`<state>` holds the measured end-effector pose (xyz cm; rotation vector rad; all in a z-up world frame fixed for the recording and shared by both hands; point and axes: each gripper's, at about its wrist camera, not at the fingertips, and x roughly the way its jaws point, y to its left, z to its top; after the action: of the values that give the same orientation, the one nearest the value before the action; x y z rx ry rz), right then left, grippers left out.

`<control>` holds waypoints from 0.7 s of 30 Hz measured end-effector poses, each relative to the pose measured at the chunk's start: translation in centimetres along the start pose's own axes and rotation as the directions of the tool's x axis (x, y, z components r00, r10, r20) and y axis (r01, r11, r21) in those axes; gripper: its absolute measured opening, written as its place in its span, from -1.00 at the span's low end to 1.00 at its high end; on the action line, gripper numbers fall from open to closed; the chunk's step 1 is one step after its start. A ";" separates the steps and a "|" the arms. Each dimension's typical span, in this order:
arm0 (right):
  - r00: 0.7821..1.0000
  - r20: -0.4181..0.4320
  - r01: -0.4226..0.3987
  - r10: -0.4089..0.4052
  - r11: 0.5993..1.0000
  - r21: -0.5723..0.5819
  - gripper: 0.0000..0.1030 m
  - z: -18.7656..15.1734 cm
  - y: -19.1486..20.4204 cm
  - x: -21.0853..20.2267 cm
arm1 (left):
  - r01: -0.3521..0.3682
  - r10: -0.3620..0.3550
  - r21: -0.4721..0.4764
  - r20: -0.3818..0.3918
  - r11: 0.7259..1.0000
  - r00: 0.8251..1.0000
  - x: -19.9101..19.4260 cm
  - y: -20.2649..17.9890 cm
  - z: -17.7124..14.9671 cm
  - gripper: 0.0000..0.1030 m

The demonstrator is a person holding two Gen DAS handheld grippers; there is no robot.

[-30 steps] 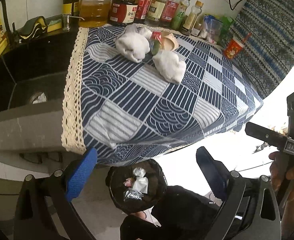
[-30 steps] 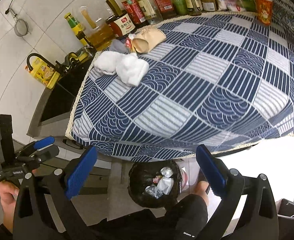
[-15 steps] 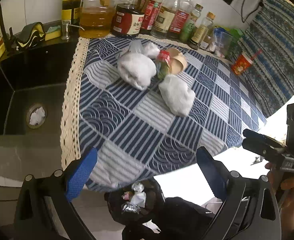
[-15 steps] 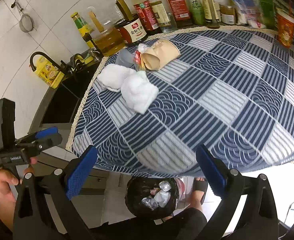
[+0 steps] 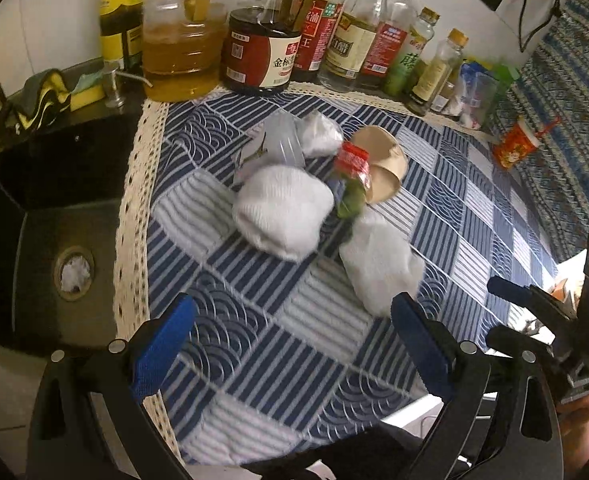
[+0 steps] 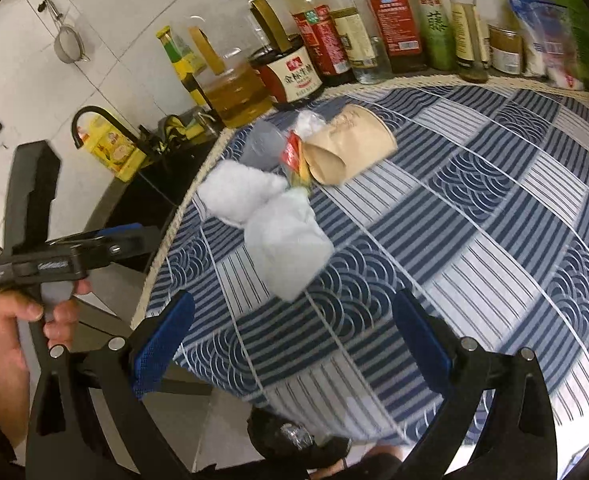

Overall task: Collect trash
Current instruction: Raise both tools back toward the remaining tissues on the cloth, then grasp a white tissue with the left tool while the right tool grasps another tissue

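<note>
My left gripper point(image 5: 294, 340) and right gripper point(image 6: 294, 336) both agape, empty, over cloth point(image 5: 254, 320) front edge; tissues point(image 5: 282, 214) ahead, bin point(image 6: 294, 436) below edge.

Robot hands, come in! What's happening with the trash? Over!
Left gripper open, empty. Right gripper open, empty. Tissue wads, paper cup on the cloth. Nothing blocking.

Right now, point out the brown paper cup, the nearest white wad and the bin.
brown paper cup point(image 6: 350, 142), right wrist view, on its side wall.
nearest white wad point(image 6: 286, 236), right wrist view, middle.
bin point(image 6: 266, 432), right wrist view, black liner rim.
</note>
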<state>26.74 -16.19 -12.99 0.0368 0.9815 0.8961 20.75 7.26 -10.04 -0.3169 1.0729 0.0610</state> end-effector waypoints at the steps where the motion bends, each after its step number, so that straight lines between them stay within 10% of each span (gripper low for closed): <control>1: 1.000 0.000 -0.006 0.006 1.000 -0.004 0.90 0.2 0.0 0.3 | -0.010 0.010 0.006 -0.003 1.000 1.000 0.4 0.0 0.6 0.84; 18: 0.993 -0.090 -0.083 0.074 0.991 -0.101 0.35 2.7 -1.1 7.2 | -0.057 0.059 0.014 -0.098 0.998 0.993 8.1 0.9 6.0 0.84; 21: 0.993 -0.095 -0.078 0.067 0.991 -0.113 0.19 2.9 -1.2 7.6 | -0.035 0.039 0.030 -0.125 0.999 0.991 8.9 0.8 6.3 0.45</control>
<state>31.42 -10.85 -17.06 -0.0684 1.0162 1.0283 30.23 8.87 -15.23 -0.2784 1.2035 0.0595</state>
